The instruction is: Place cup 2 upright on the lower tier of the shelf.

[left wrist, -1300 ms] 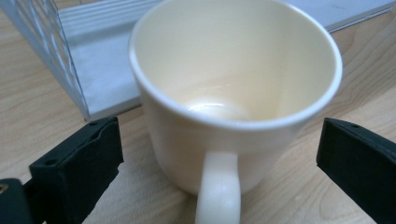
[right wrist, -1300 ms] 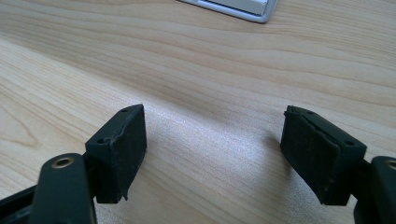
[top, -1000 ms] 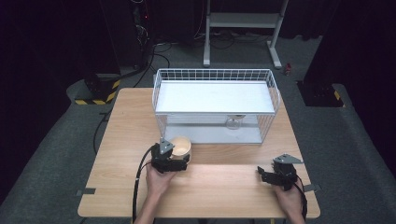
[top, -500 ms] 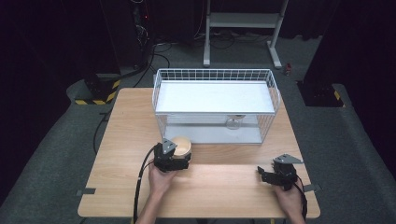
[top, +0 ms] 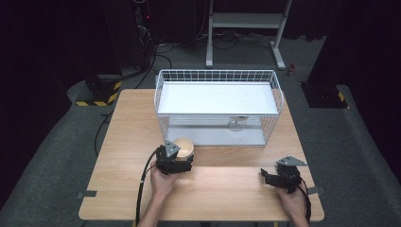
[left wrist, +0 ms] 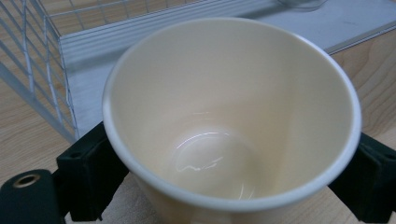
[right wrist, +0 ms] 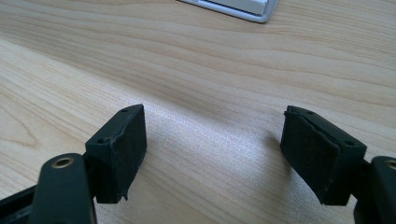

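A cream cup (top: pixel 185 146) stands upright and empty on the wooden table (top: pixel 222 198), just in front of the wire rack. My left gripper (top: pixel 182 156) reaches around it from the near side. In the left gripper view the cup (left wrist: pixel 224 116) sits between the two black jaws, whose pads (left wrist: pixel 91 163) touch its wall on both sides. These jaws have just been closing, with the cup between them. My right gripper (top: pixel 265 178) rests low over the table at the near right and points left. Its jaws stand open (right wrist: pixel 215 154) with only bare wood between them.
A white wire rack (top: pixel 217 75) with a flat white shelf stands at the table's far middle. A small clear glass object (top: pixel 236 124) lies on its lower level. Bare wood stretches between my two hands. Dark floor, cables and a metal stand lie beyond the table.
The left jaws have drawn in a little against the cup. Both hands have stayed where they were.
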The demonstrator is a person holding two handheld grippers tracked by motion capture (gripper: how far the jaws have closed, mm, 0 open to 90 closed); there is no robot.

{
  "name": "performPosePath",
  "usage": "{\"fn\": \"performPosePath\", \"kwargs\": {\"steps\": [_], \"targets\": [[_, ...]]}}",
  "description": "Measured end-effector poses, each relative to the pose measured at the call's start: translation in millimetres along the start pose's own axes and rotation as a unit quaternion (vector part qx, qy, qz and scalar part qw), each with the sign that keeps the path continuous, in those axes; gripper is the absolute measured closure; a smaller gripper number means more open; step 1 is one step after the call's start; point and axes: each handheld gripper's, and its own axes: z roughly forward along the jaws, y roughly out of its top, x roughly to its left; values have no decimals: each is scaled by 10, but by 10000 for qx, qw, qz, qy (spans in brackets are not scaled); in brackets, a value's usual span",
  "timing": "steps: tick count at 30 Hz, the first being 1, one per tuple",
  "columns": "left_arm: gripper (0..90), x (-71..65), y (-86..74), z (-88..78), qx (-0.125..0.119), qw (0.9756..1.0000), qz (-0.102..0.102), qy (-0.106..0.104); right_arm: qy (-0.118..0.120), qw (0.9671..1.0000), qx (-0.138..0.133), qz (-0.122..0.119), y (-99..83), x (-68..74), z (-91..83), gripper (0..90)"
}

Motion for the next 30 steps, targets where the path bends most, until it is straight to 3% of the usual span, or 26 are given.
{"fn": "performPosePath", "kwargs": {"steps": [4,12,20,30], "targets": [[94,-14,5,-2,-4,10000,49,9,-1,10000,-1,-4,0,-1,0,227],[94,-19,28,13,8,10000,-44,-43,-1,10000,-1,-4,0,0,0,227],[95,-69,124,8,5,9999,107,-90,-2,10000,-6,-24,-1,-2,1,227],[95,-82,210,33,13,9998,49,-179,-6,10000,1,19,-2,5,-2,228]]}}
